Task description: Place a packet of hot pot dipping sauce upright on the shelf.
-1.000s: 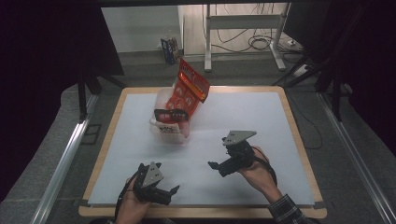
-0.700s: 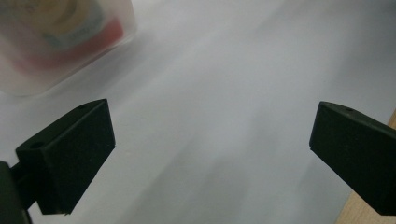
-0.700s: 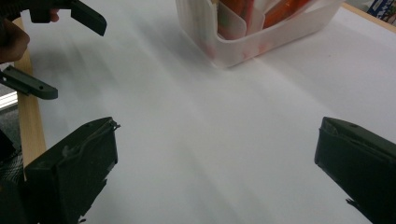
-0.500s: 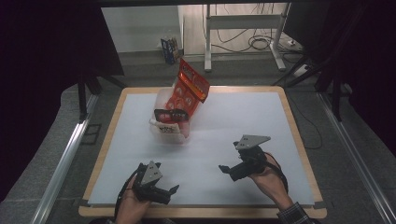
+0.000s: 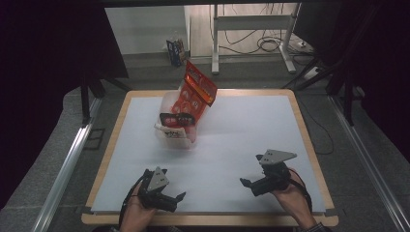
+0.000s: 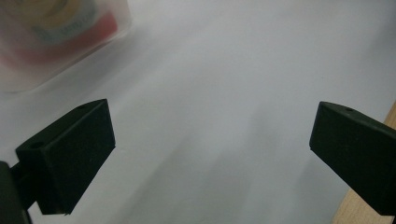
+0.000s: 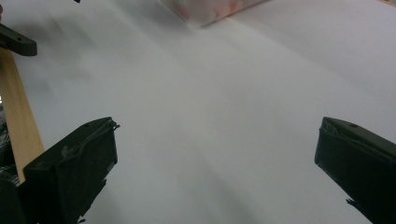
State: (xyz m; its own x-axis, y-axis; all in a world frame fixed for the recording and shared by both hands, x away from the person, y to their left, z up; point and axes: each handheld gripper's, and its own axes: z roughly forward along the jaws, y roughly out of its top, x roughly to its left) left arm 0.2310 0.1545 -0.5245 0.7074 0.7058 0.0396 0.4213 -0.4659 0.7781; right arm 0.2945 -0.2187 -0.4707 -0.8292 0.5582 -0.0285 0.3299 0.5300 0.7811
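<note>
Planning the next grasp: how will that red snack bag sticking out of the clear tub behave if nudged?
The red snack bag leans tilted above the clear tub, so it would probably tip. It looks thin and crinkly, likely floppy and light. Its glossy film may slip between jaws.

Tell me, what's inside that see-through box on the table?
Snack packets sit inside the clear box. A red packet sticks up out of its top, tilted. A dark-labelled packet shows through the wall. Whatever lies beneath them is hidden.
</note>
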